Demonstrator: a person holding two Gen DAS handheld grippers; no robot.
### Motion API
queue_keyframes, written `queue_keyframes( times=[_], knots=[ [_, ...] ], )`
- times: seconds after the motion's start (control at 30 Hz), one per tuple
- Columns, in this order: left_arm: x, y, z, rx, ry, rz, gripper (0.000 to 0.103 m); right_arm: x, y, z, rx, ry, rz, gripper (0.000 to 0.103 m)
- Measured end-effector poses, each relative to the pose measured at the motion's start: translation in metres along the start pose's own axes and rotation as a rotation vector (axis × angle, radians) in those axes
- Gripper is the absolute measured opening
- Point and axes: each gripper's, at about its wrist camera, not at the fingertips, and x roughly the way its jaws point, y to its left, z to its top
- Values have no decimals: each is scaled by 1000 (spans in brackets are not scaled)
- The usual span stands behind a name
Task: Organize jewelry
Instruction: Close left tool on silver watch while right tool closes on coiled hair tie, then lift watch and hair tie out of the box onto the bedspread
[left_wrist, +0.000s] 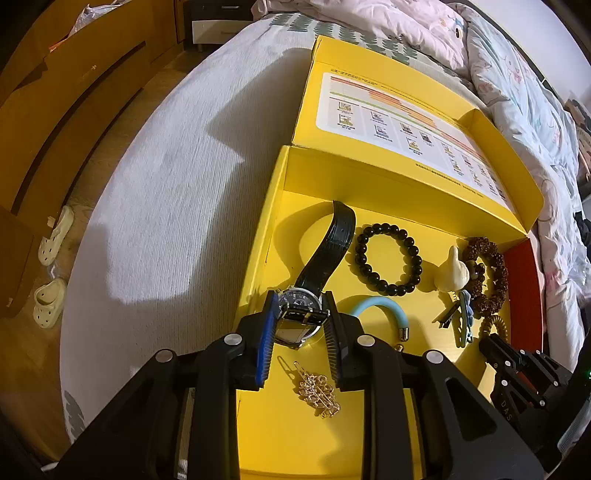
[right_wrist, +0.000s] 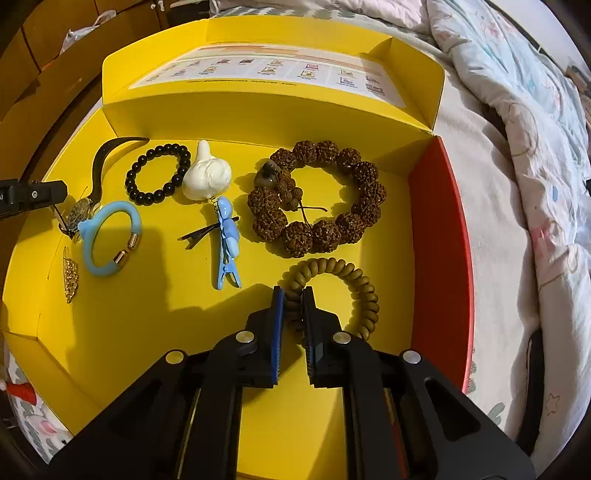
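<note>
Inside the yellow box (right_wrist: 155, 314), we are clamping the watch (left_wrist: 299, 314) with our left gripper (left_wrist: 300, 306) and pinching the olive coil bracelet (right_wrist: 332, 291) with our right gripper (right_wrist: 293, 295), beside the brown bead bracelet (right_wrist: 321, 199).

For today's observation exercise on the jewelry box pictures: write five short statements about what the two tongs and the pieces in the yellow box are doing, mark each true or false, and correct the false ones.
1. The left tongs are closed on the wristwatch. True.
2. The right tongs grip the black bead bracelet. False: they are shut on the olive coil hair tie; the black bead bracelet lies untouched.
3. The yellow box rests on a bed. True.
4. The gold hair clip lies outside the box. False: it lies on the box floor.
5. The brown seed bracelet lies beside the red wall. True.
</note>
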Motion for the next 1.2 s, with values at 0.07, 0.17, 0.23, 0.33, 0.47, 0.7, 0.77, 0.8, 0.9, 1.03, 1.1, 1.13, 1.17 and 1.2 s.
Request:
queue_keyframes(
  times=[0.07, 0.17, 0.23, 0.33, 0.47, 0.7, 0.77, 0.8, 0.9, 1.03, 1.1, 1.13, 1.17, 1.2],
  knots=[
    [0, 0, 0, 1, 0, -2, 24, -1, -2, 0, 15, 3, 11, 11],
    [-1, 2, 0, -3, 1, -11, 23, -3, -3, -2, 28, 1, 26, 11],
    [-2, 3, 0, -8, 0, -14, 22, -5, -4, -1, 34, -6, 37, 11],
    [-3, 4, 1, -17, -1, -23, 22, -12, -7, 1, 44, -22, 62, 11],
    [-8, 5, 1, -24, -9, -35, 21, -23, -13, 2, 67, -45, 92, 11],
    [-23, 5, 3, -30, -42, -54, 21, -41, -22, 2, 107, -81, 130, 11],
    [-26, 5, 4, -32, -50, -57, 21, -44, -25, 2, 113, -86, 134, 11],
    [-29, 4, 4, -34, -55, -60, 21, -47, -26, 2, 120, -91, 138, 11],
    [-36, 3, 5, -33, -70, -70, 21, -54, -29, 1, 128, -106, 149, 11],
    [-42, 1, 6, -33, -83, -78, 21, -65, -32, 1, 135, -129, 161, 11],
    [-45, 2, 6, -38, -89, -85, 21, -71, -35, 1, 141, -142, 167, 11],
    [-46, 1, 6, -37, -91, -86, 21, -74, -36, 0, 142, -146, 171, 11],
    [-49, 1, 6, -38, -95, -89, 21, -76, -37, 0, 145, -150, 178, 11],
    [-51, 0, 6, -39, -100, -92, 21, -81, -40, -1, 153, -159, 187, 11]
  ],
)
